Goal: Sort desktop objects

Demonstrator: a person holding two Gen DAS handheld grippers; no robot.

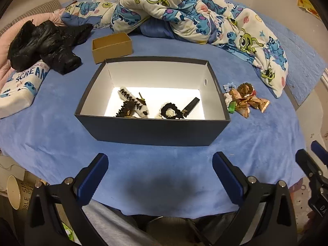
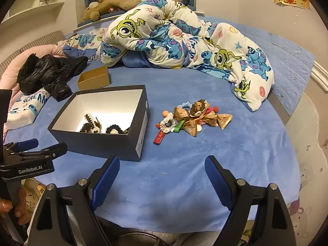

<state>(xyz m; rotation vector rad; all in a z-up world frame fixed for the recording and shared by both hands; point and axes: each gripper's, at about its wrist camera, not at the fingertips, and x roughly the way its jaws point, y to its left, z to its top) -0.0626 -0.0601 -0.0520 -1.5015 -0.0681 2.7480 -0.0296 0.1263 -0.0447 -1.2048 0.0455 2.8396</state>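
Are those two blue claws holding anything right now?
No. The left gripper and the right gripper are both open, with only blue bedsheet showing between their fingers.

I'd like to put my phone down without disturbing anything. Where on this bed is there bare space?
The widest bare patch of blue sheet lies between the dark box and both open hand-held grippers. More runs right of the pile of small items, up to the cartoon quilt. It is crowded around the small brown box and black jacket.

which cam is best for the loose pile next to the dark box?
Right wrist: the whole pile lies unobstructed beside the dark box. Left wrist shows it small, near the edge, partly behind the box wall.
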